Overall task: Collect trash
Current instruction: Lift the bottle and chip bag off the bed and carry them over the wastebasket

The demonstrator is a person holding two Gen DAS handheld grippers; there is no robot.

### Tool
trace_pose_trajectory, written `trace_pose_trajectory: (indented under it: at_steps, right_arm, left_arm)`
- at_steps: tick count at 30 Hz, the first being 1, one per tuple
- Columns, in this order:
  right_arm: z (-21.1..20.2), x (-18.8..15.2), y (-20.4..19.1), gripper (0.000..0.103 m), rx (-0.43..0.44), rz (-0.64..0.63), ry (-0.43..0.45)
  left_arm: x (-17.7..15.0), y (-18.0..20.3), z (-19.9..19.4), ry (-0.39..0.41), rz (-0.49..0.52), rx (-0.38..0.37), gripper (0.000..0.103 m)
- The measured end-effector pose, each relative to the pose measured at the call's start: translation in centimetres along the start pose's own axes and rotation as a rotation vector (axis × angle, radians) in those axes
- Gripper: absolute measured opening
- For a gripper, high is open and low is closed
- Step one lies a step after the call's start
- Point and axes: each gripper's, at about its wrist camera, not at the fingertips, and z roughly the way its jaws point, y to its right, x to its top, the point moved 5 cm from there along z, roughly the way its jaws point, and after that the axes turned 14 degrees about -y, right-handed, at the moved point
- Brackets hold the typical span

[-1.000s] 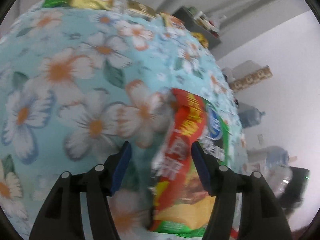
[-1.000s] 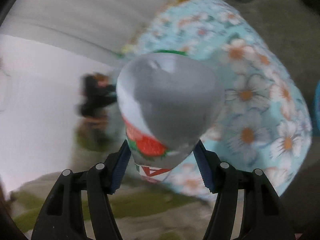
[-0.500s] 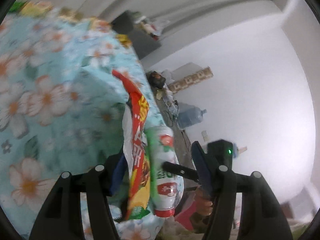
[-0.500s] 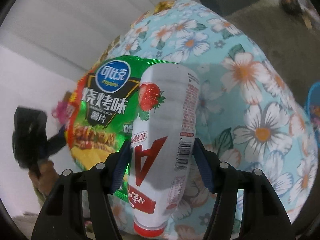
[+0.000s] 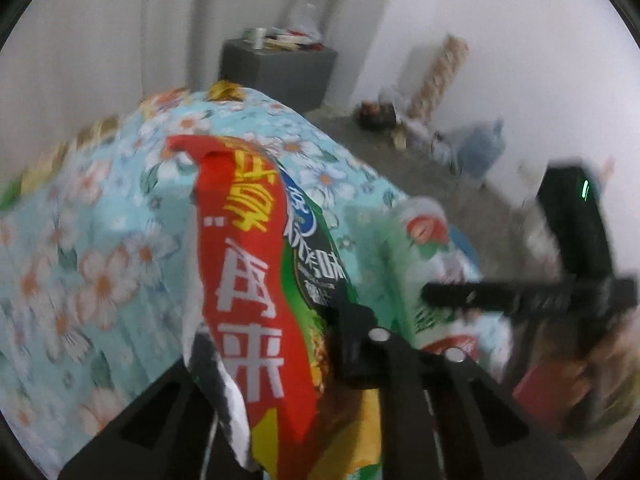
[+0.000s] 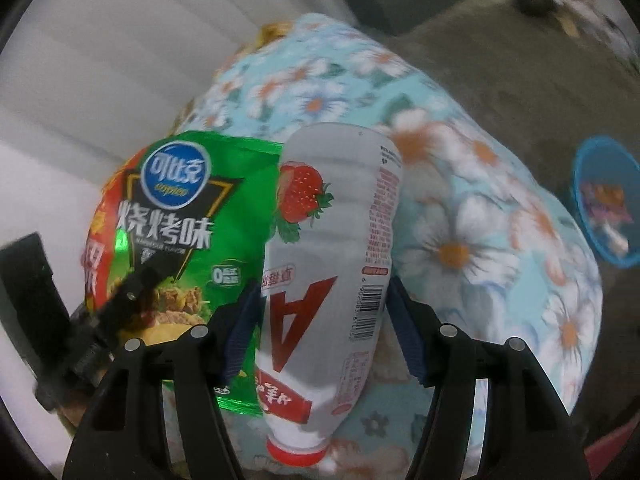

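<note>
Flowered cloth (image 5: 100, 240) over the table fills both views, as it did a second ago, though the left view has swung toward the room. Left gripper (image 5: 320, 344) jaws, then spread, are closing tight on the chip bag (image 5: 256, 300). Right gripper (image 6: 320, 320) jaws are opening, with the strawberry drink bottle (image 6: 332, 248) cap-down between them. Beyond: grey floor (image 6: 500, 64), a blue bin (image 6: 604, 204), white walls (image 5: 520, 40).
</note>
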Motion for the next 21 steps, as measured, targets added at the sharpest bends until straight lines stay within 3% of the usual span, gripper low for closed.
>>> trace_pose_trajectory:
  at_steps: [1,3,6,9,11,13,16,18,21]
  right_arm:
    - [-0.2,-0.1,0.5,0.074,-0.009,0.026,-0.001]
    - [-0.6,-0.6,1.2,0.075,-0.025,0.054,-0.004]
    - [-0.6,-1.2,1.0,0.076,-0.005,0.040,-0.011]
    - [0.7,-1.8,1.1,0.076,0.027,0.064,-0.056]
    - [2.0,-2.0,0.7,0.076,0.001,0.074,-0.112]
    - [2.0,-2.2,0.1,0.076,-0.047,0.056,-0.123]
    - [2.5,-2.6,-0.1,0.078,-0.068,0.013,-0.100]
    - [2.4,-3.2,-0.1,0.078,-0.038,-0.044,-0.027]
    - [1.5,-4.1,1.2,0.077,0.035,0.005,0.023]
  left_arm:
    - [-0.1,0.4,0.2,-0.008,0.015,0.022,0.008]
    - [-0.7,0.5,-0.1,-0.001,0.029,0.041,0.008]
    - [-0.8,-0.3,0.1,0.024,-0.029,0.090,0.008]
    - [-0.4,-0.6,0.5,0.033,-0.095,0.061,0.006]
    - [-0.5,0.1,0.7,0.014,-0.056,0.131,0.006]
    - [-0.6,0.9,0.6,-0.004,-0.015,0.148,0.006]
    - [-0.6,0.7,0.5,0.010,-0.025,0.133,0.005]
    - [-0.7,0.4,0.7,0.024,-0.054,0.127,0.005]
    - [-0.6,0.9,0.7,0.035,-0.037,0.147,0.005]
